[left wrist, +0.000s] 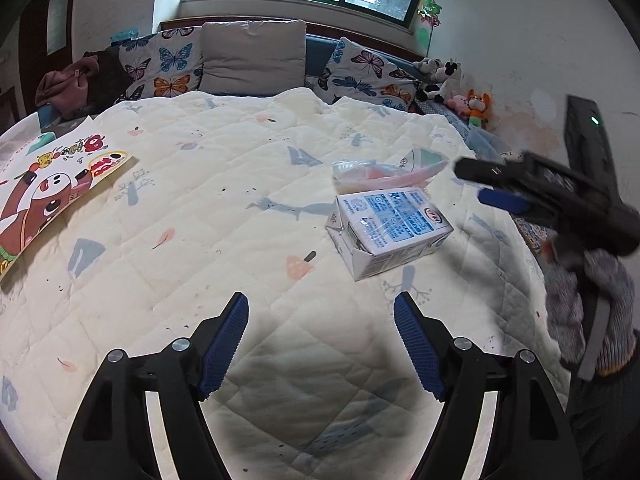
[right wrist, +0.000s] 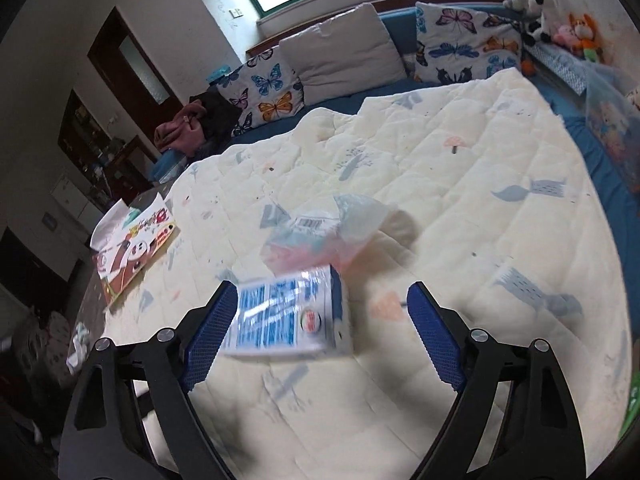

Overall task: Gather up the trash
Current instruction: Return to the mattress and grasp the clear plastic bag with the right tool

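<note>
A white and blue milk carton (left wrist: pixel 390 228) lies on its side on the cream quilt (left wrist: pixel 224 208), with a crumpled clear plastic bag (left wrist: pixel 390 168) just behind it. My left gripper (left wrist: pixel 321 314) hovers open in front of the carton, nothing between its blue pads. In the left wrist view my right gripper (left wrist: pixel 478 182) comes in from the right, level with the bag. In the right wrist view the carton (right wrist: pixel 286 318) lies blurred between the wide-apart fingers of my right gripper (right wrist: pixel 322 300), near the left pad (right wrist: pixel 210 336). The plastic bag (right wrist: pixel 332 232) lies just beyond it.
A colourful picture book (left wrist: pixel 52 196) lies at the quilt's left edge. Butterfly pillows (left wrist: pixel 168 64) and a grey cushion (left wrist: pixel 252 56) line the headboard. Stuffed toys (left wrist: pixel 460 88) sit in the far right corner. Clothes (left wrist: pixel 76 84) are heaped at the far left.
</note>
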The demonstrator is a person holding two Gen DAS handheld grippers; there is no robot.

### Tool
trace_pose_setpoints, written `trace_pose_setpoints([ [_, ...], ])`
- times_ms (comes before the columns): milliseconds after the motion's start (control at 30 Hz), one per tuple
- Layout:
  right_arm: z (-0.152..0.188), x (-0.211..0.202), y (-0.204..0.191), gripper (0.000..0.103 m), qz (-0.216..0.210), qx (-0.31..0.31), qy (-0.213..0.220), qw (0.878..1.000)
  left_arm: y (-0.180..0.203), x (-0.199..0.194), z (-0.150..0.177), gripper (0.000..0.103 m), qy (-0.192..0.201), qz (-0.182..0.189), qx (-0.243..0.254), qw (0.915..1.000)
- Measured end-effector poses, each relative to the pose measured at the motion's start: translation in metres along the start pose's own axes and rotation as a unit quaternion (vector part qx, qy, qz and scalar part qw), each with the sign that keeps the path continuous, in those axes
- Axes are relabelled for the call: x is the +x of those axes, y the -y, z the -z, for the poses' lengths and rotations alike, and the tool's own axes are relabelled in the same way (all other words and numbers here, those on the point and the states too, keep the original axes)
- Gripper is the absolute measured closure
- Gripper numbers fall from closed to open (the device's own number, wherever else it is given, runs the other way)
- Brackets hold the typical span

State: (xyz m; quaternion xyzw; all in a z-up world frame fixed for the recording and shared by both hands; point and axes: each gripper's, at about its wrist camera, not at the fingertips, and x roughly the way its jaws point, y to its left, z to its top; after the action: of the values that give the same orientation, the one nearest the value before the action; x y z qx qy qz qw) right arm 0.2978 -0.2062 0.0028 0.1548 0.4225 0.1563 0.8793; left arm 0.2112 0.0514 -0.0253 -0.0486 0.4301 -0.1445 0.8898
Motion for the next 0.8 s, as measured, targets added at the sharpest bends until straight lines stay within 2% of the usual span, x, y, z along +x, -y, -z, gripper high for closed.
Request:
trace_pose_setpoints([
  [200,-0.025,0.042,0.010,0.028,0.012,0.049,-0.027,0.998,0.003,0.004,-0.006,0.030,0.004,-0.008,0.023,0.9997],
  [300,-0.031,0.056,0.021,0.034,0.001,0.085,-0.036,0.996,0.007,0.004,-0.011,0.028,0.012,-0.005,0.034,0.9993],
  [467,-0.032,0.071,0.032,0.055,-0.030,0.125,-0.062,0.990,0.017,0.010,-0.019,0.026,0.016,0.000,0.062,0.9980],
  [633,-0.034,0.066,0.031,0.071,-0.037,0.122,-0.054,0.990,0.030,0.021,-0.025,0.022,0.008,0.002,0.091,0.9958],
  [800,-0.037,0.042,0.030,0.084,-0.028,0.107,-0.017,0.994,0.043,0.035,-0.034,0.017,0.001,0.002,0.140,0.9901],
])
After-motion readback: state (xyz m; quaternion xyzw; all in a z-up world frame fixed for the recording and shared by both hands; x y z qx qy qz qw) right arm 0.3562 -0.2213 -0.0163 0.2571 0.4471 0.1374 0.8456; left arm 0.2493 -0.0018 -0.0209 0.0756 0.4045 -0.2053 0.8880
